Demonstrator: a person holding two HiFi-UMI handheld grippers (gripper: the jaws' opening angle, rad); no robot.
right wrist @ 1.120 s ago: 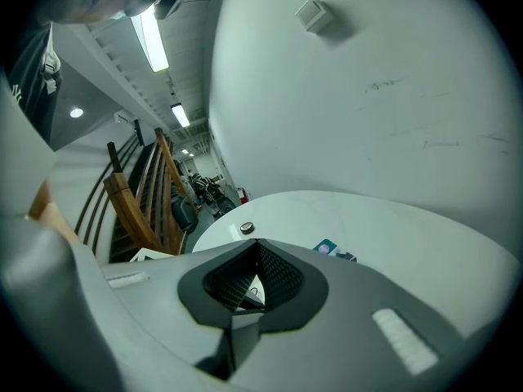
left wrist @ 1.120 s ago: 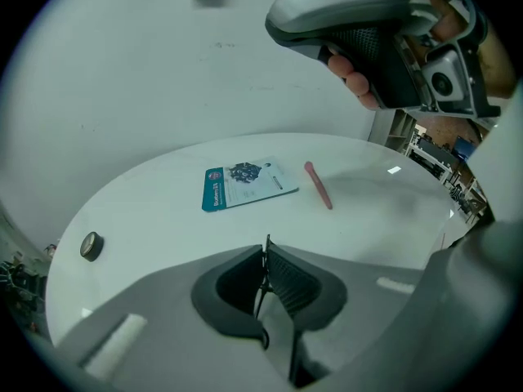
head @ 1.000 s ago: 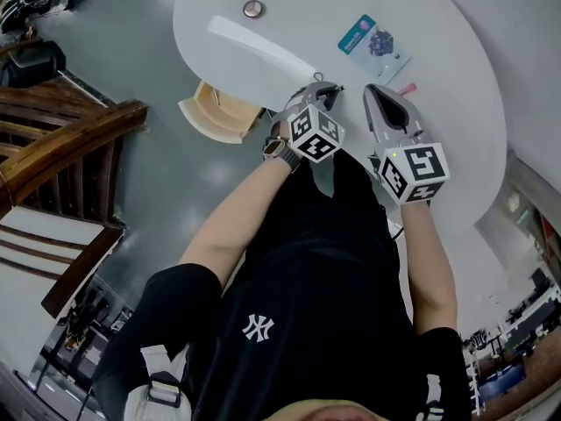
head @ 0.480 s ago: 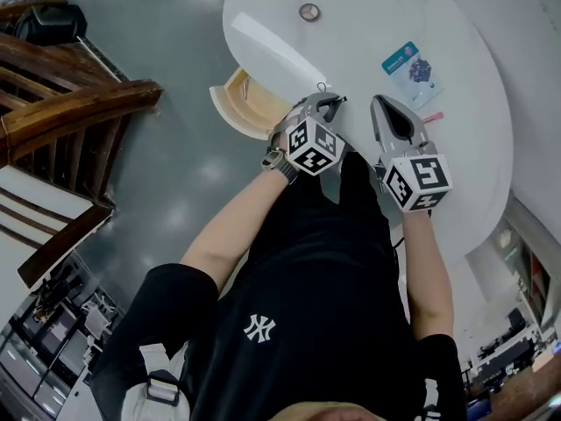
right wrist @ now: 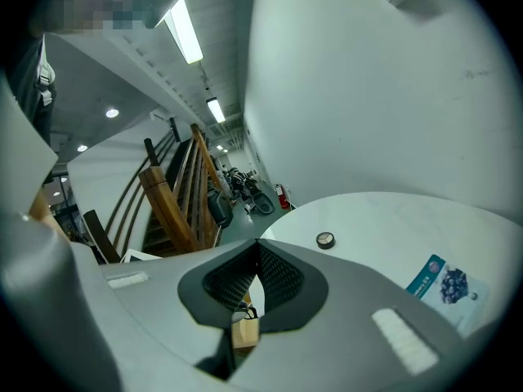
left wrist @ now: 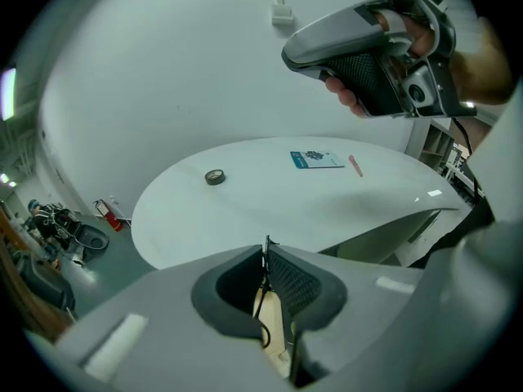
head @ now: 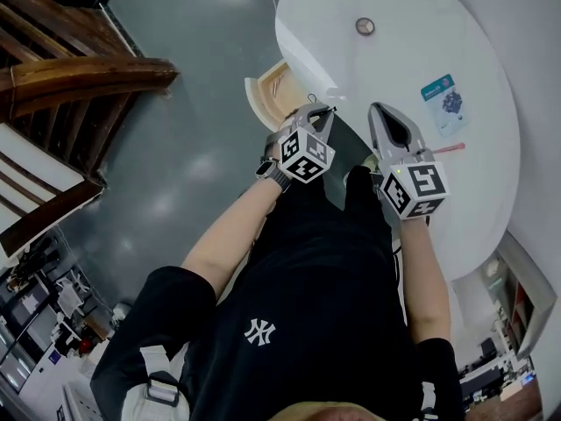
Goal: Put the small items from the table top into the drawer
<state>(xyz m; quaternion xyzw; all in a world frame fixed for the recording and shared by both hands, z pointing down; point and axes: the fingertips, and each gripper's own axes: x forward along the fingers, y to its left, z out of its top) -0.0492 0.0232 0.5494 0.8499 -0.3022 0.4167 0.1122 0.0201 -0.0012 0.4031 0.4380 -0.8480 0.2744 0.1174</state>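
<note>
Left gripper (left wrist: pixel 266 247) jaws are being pressed together on a thin black wire (left wrist: pixel 261 294); the wire is being pinched between the dark mesh-textured pads, one end poking up past the tips, the rest hanging in a loop under them. Right gripper (right wrist: pixel 259 247) jaws are being held fully together too, mesh pad against mesh pad, nothing being gripped; a tan patch is being seen through the gap below them, what it is cannot be told. Both gripper bodies are smooth grey plastic, each being topped with a black-and-white marker cube (head: pixel 302 156); in the left gripper view the right gripper is being gripped by a hand (left wrist: pixel 347 96). In the head view both grippers are being held side by side, apart, over the near edge of the table (head: pixel 412 51); the left one (head: pixel 317 112) is being held just beside the open drawer (head: pixel 267 90), a light wooden tray with a curved front under the table edge; the right one (head: pixel 379 108) is being held over the tabletop. The table is round, white, glossy. Lying on it well apart from the grippers: a small round item (head: pixel 365 26), flat and ring-like; a rectangular card packet (head: pixel 447 99), teal header, dark print; a thin red pen (head: pixel 447 150) just beside the packet. Beyond, a grey shiny floor (head: pixel 193 147) and a brown wooden staircase (head: pixel 79 77).
</note>
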